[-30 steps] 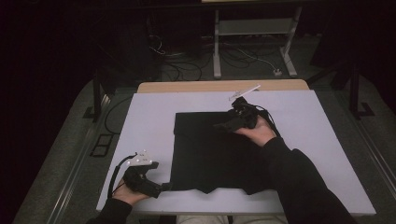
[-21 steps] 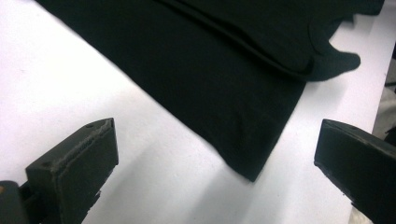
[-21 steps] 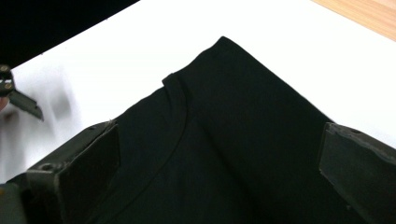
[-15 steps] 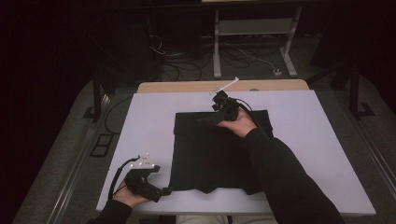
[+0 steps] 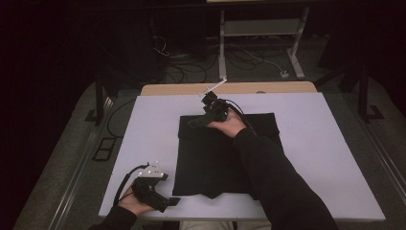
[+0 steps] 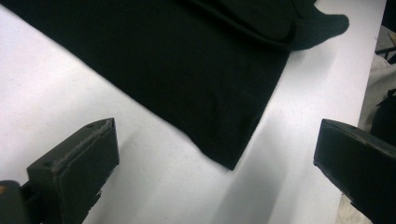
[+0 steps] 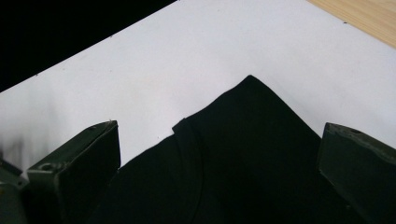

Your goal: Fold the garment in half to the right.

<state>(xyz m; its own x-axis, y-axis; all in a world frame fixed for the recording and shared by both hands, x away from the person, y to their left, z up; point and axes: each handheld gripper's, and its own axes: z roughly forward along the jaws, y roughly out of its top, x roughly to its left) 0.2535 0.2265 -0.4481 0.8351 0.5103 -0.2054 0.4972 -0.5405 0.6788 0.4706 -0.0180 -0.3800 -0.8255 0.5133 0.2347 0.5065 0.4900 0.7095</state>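
Now the black cloth (image 5: pixel 215 158) lies flat in the middle of the table (image 5: pixel 316 143), partly folded. I judge I am between folds. My right gripper (image 5: pixel 200 120) hovers over its far left corner with jaws apart; my left gripper (image 5: pixel 173 201) waits, also open, near the near left corner. Next I must lower and pinch both corners.

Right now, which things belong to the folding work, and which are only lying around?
Belonging to the work:
black garment
left gripper, open
right gripper, open

Lying around:
white table cover
cables on the floor
metal stand
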